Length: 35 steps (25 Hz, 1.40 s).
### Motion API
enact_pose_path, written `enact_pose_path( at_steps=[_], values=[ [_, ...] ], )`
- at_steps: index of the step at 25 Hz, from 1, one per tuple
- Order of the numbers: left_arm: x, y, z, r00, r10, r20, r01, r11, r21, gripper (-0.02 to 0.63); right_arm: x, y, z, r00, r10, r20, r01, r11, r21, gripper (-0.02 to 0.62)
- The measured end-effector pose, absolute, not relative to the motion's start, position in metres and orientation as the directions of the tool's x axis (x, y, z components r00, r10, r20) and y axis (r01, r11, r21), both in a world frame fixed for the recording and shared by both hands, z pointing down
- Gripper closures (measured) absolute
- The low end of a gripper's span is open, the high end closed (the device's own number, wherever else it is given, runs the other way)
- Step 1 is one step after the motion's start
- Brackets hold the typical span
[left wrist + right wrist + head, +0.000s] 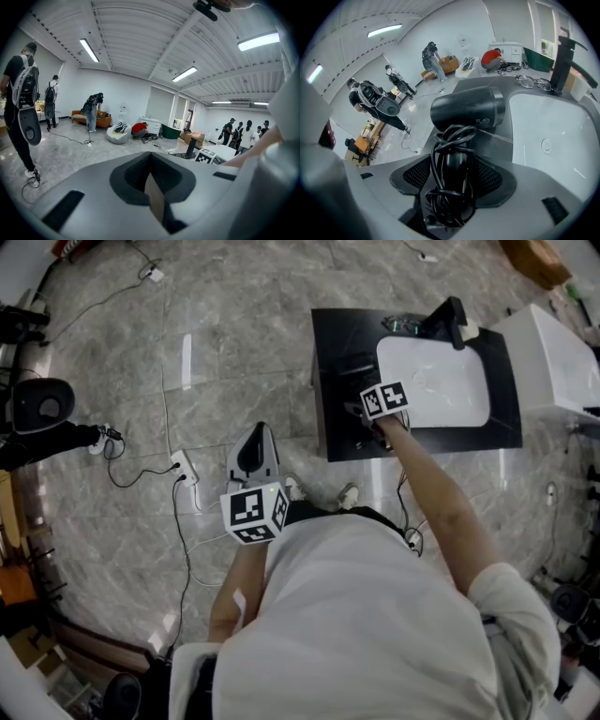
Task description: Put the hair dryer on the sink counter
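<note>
A black hair dryer (468, 112) lies with its barrel on the black sink counter (487, 84), just left of the white basin (553, 126). Its cord is wound round the handle. The handle sits between the jaws of my right gripper (452, 183), whose pads stand slightly off it, so the gripper is open. In the head view the right gripper (364, 420) reaches over the counter (328, 343) beside the basin (436, 385); the dryer is hard to make out there. My left gripper (253, 444) is held near my body over the floor, shut and empty (152, 187).
A black faucet (450, 320) and a pair of glasses (534, 83) are at the back of the counter. A white unit (553, 357) stands right of it. Cables and a power strip (185, 468) lie on the floor. Several people stand about the room.
</note>
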<state>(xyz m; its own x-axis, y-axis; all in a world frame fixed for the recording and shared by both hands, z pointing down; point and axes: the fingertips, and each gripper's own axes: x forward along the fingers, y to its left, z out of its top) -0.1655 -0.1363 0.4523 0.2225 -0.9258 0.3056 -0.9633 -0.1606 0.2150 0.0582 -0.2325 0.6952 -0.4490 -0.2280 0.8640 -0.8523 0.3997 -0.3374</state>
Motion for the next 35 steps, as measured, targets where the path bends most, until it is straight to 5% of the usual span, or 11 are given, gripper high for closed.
enact_pose_path(
  at_steps=[35],
  values=[
    [-0.138,-0.104,0.444,0.239,-0.925,0.297,-0.963,-0.187,0.194,0.604,0.069,-0.213,0.657,-0.493,-0.332,0.804,-0.839,0.427,-0.338,0.291]
  ],
)
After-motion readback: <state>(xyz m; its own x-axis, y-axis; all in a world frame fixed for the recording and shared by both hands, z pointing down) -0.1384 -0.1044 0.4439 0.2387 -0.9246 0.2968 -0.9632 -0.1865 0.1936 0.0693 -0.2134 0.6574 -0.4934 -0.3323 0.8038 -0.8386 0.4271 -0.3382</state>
